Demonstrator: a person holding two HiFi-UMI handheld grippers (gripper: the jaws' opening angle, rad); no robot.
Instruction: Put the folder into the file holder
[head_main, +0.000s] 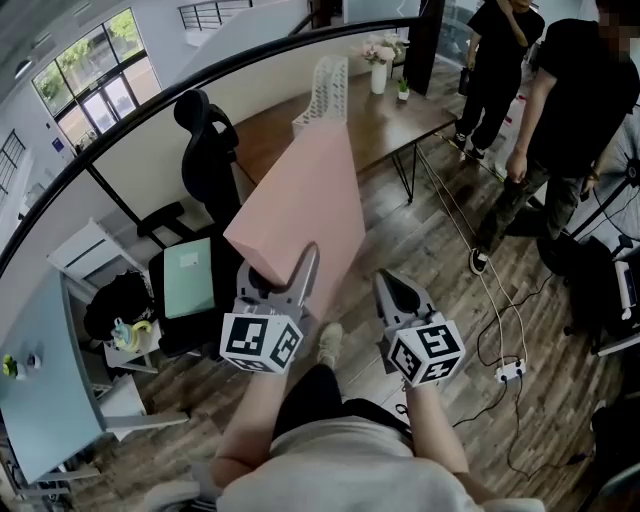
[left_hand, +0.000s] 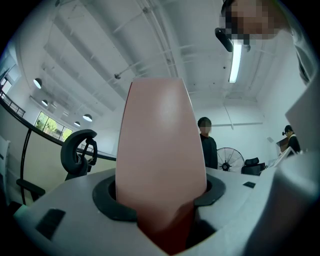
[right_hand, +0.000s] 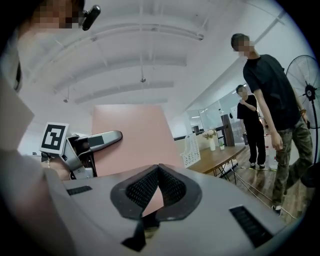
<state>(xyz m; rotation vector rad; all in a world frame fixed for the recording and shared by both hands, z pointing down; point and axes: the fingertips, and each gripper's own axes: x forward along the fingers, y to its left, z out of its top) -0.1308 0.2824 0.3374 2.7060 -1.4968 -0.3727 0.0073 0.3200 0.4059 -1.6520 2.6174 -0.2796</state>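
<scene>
Brightly, evenly lit by windows (head_main: 95, 72) at upper left and a glowing ceiling tube (left_hand: 235, 61). Strong fisheye bending with dark corners in both gripper views. Near folder (left_hand: 160, 160) soft, out of focus.

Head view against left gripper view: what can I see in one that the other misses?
Only the head view shows the white file holder on the wooden table, the right gripper and a pale green folder. Only the left gripper view shows the ceiling's tube light and a standing fan. Both show the pink folder clamped in the left gripper, and the black office chair.
</scene>
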